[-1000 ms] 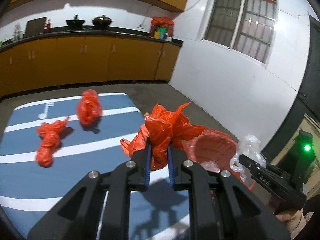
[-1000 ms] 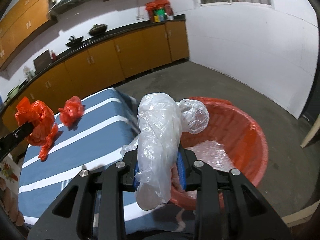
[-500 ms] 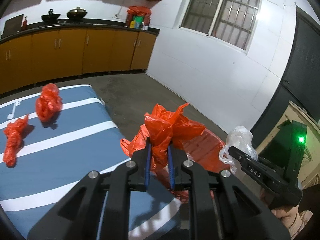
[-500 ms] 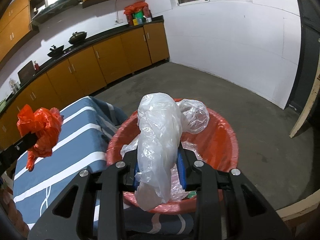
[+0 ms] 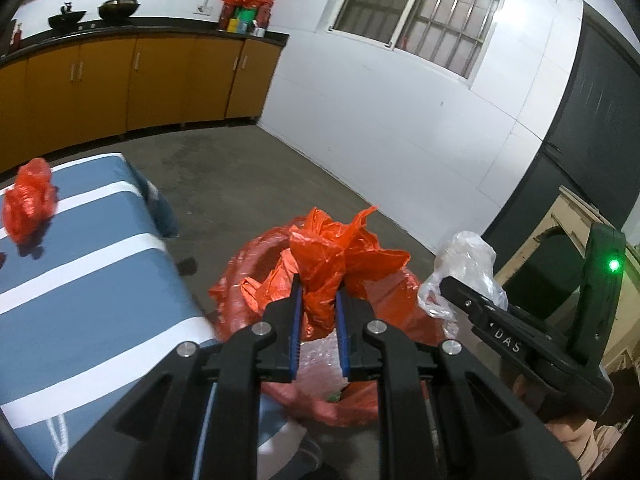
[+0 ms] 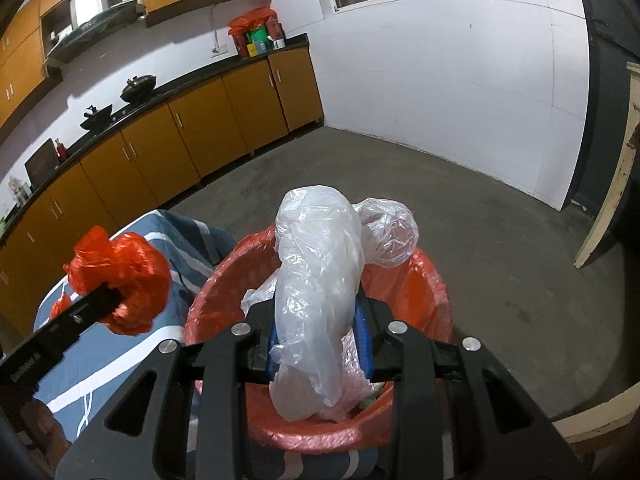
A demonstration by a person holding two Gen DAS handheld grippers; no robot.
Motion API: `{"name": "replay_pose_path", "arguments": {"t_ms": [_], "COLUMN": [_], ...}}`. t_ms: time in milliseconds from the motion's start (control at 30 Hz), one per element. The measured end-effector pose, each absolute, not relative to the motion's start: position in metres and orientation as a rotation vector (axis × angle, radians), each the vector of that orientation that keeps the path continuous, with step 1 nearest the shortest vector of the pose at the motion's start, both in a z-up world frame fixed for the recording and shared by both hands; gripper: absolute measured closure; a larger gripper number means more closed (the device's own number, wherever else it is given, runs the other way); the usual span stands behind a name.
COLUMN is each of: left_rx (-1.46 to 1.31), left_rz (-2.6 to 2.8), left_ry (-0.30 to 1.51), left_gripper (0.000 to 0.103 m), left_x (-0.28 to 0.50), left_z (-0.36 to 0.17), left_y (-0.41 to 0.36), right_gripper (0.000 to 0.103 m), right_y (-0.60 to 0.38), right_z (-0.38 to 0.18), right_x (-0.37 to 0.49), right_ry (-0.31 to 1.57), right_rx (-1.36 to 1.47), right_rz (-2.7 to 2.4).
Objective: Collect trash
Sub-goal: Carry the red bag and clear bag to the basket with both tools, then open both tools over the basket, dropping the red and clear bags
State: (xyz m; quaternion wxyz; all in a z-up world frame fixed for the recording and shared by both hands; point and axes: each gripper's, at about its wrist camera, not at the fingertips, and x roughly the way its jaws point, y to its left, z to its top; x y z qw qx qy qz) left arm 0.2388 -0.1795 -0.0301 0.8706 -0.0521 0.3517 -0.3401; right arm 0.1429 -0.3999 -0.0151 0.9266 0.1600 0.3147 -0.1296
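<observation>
1. The left claw [image 5: 317,308] was clamped on a crumpled red plastic bag [image 5: 336,264], its creased ends flaring up above the blue pads, held over the near left rim of the red-lined bin [image 5: 256,256].
2. The right claw [image 6: 320,340] gripped a bunched clear plastic bag [image 6: 320,264], a puffed lobe bulging to the right, right over the bin's mouth [image 6: 424,280].
3. The right wrist view showed the inside of the bin: pale bubble wrap [image 6: 352,364] and a green scrap at the bottom; the left view mostly hid this behind the red bag.
4. Only the left view showed another red wad [image 5: 30,200] lying on the blue striped desk [image 5: 88,288], far left, well apart from the bin.
5. Around the scene: orange cabinets [image 6: 208,120] along the far wall, dark woks [image 5: 119,6] on the counter, a barred window [image 5: 420,12], bare concrete floor [image 6: 500,240].
6. Each claw appeared in the other's view, side by side near the bin.
</observation>
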Motion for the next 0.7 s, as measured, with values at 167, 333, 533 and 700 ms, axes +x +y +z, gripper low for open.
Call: {"name": "replay_pose_path", "arguments": {"t_ms": [167,333,533,700], "left_rx": [-0.100,-0.099,-0.099,-0.086], "left_rz": [-0.743,-0.745,-0.721,-0.650], "left_ry": [0.764,0.802,0.831,0.798], "left_gripper": [0.084,0.078,0.070,0.057], "left_x": [0.248,0.256,0.261,0.259], "left_z": [-0.039,-0.051,-0.065,-0.064], "left_y": [-0.201,-0.212,-0.207,-0.190], "right_gripper": [0.072,0.064,0.063,0.050], "right_y": [-0.410,-0.414,-0.415,-0.414], "right_z": [-0.013,-0.014,-0.022,-0.020], "right_x": [0.146,0.146,0.146,0.147], "right_ry": [0.630,0.626,0.642,0.640], "right_rx": [0.347,0.364,0.376,0.368], "right_rz": [-0.267,-0.258,-0.258,-0.273]}}
